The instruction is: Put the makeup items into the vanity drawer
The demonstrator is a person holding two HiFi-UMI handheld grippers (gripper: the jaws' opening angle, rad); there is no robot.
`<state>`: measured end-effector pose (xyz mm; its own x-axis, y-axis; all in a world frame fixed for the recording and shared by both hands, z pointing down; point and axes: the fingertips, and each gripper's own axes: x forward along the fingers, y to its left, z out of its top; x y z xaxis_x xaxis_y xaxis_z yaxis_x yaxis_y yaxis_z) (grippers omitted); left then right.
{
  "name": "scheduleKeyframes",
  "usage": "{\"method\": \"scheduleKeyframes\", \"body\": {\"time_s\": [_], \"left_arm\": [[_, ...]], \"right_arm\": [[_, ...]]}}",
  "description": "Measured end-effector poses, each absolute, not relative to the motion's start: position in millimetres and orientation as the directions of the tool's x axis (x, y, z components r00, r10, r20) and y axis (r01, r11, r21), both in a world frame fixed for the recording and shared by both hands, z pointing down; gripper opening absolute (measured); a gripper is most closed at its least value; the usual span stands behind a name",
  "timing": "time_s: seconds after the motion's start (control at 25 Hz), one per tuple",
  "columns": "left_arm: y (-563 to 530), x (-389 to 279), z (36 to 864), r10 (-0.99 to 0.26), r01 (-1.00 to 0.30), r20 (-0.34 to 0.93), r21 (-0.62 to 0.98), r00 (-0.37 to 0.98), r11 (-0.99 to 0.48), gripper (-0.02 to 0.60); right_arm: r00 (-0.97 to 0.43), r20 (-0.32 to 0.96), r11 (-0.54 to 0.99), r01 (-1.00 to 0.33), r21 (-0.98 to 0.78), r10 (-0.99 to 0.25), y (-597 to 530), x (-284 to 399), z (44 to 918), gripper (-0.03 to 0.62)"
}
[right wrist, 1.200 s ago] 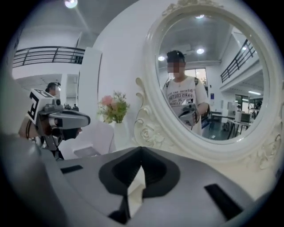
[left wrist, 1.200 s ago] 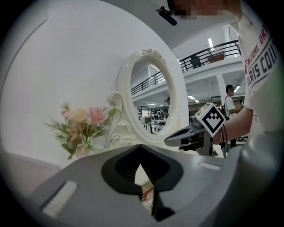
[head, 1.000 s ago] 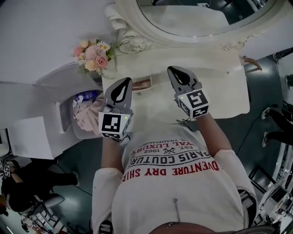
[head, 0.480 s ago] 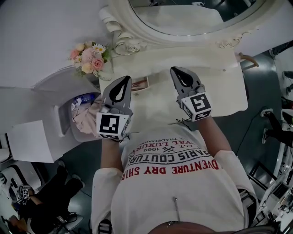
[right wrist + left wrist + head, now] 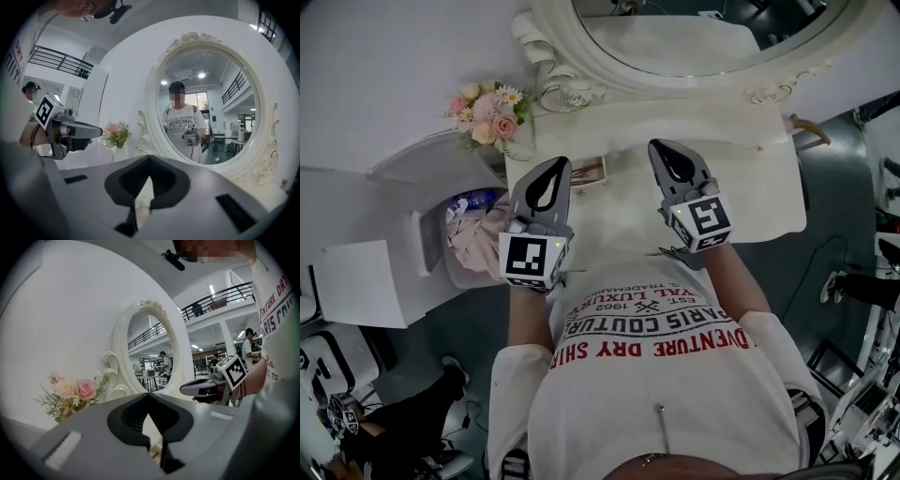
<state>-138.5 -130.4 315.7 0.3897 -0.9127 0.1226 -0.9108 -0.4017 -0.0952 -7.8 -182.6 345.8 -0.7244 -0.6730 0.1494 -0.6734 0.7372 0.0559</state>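
The left gripper (image 5: 558, 167) is clenched with nothing in it; its own view shows the left gripper (image 5: 149, 394) with both jaws meeting at the tip and only pale tabletop behind them; the right gripper (image 5: 661, 150) is likewise clamped shut and empty, tips together in its own view (image 5: 150, 158). Both point toward 12 o'clock over the vanity top (image 5: 750, 192).

The only likely makeup item in sight is a flat reddish-brown case, probably a palette (image 5: 589, 174). It lies on the vanity top just beside the left tips at about 3 o'clock, and at about 8 o'clock from the right tips, farther off; so the left gripper is the nearer. Its long axis seems to run roughly 8 to 2 o'clock, across the line of the left jaws rather than along it; a grasp would, I judge, need the jaws opened and swung right first.

Farther out, the bouquet (image 5: 487, 112) stands at 10 o'clock of the left gripper; the oval mirror (image 5: 553, 42) rises at 12 o'clock; a bin (image 5: 459, 272) holding pinkish cloth sits at 8 o'clock, off the table.

The vanity drawer shows in no view; the front edge of the table is covered by the grippers and the person's shirt (image 5: 656, 375); whether it is open I cannot tell. The palette is small and partly cut off by the left jaw; its lid and contents are unclear.
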Motion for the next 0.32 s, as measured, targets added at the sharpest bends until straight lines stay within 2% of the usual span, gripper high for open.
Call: {"method": "scheduleKeyframes", "body": {"time_s": [0.32], "left_arm": [[-126.1, -138.5, 308.4, -0.916, -0.912, 0.115, -0.106, 0.385, -0.397, 0.006]], "right_arm": [[-0.7, 0.133, 0.711, -0.699, 0.074, -0.702, -184.5, -2.6, 340.4, 0.008]]}}
